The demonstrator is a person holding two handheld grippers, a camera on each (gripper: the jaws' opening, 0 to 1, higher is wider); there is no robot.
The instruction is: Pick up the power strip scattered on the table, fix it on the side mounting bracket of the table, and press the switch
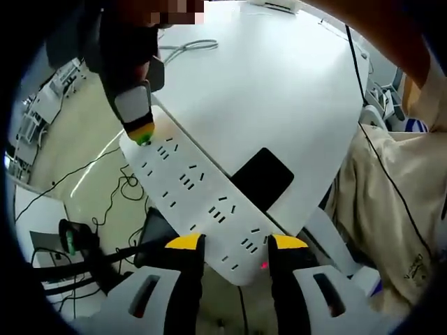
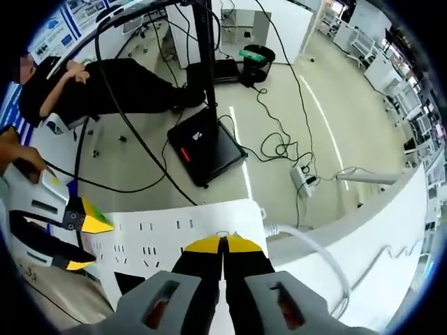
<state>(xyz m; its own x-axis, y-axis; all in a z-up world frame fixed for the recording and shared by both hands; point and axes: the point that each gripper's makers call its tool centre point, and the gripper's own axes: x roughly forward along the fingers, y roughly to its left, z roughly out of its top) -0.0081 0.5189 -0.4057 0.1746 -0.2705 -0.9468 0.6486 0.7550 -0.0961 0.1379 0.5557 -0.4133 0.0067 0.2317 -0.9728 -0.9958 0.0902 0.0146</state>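
Lab floor clutter
Black case [image 2: 207, 150] lies on the floor among cables [image 2: 279, 143]; a beige cloth [image 1: 391, 209] hangs beside the table.

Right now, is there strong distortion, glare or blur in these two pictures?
Left gripper view: fisheye bends the white table edge; the power strip is sharp and evenly lit, with a small red glow near its lower end. Right gripper view: floor lines curve strongly, light streaks reflect on the glossy floor, and the right gripper tips close to the lens look slightly soft.
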